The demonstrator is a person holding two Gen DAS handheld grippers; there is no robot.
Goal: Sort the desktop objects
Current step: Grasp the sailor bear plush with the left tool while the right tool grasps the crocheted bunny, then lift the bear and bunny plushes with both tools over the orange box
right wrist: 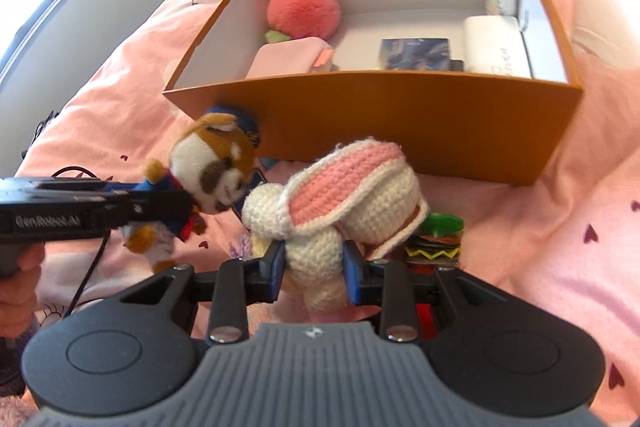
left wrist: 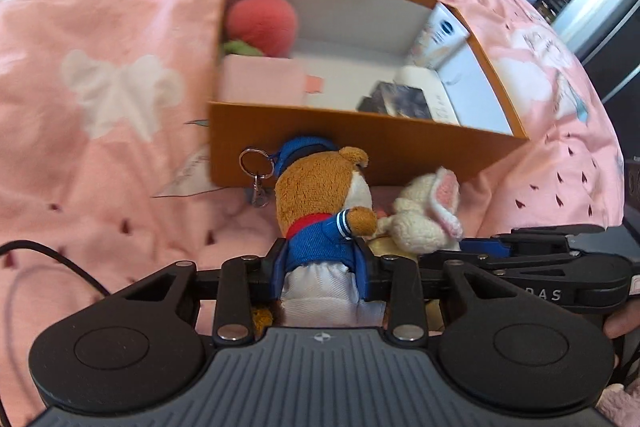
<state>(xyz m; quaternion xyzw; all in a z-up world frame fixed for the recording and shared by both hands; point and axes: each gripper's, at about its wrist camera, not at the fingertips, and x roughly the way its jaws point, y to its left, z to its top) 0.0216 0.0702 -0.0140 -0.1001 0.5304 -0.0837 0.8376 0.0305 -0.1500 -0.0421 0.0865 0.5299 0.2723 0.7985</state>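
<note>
Item: stuffed bear (left wrist: 320, 211), blue jacket, key ring at its cap. My left gripper (left wrist: 320, 267) is clamped on its body, both pads pressing into the jacket, so the head stands free above the jaws. It sits just in front of the orange box (left wrist: 360, 143), low enough that the near wall blocks it; I judge a lift over that wall is needed.

Item: crocheted rabbit (right wrist: 340, 203), cream with pink-lined ears. My right gripper (right wrist: 314, 267) is closed on its lower body, ears flopping forward. It hangs beside the bear, near the same wall.

Item: orange box, open top, on the pink bedspread (left wrist: 100, 47). Already inside: a red plush fruit (right wrist: 304, 11), a pink pouch (right wrist: 288, 61), a dark booklet (right wrist: 416, 55), a white case (right wrist: 496, 43). The middle floor is bare, likely room for both toys.

View notes: only the right wrist view shows the bear's face and a small stacked burger toy (right wrist: 436, 239) on the bedspread by the rabbit. Only the left wrist view shows the key ring (left wrist: 254, 161).
</note>
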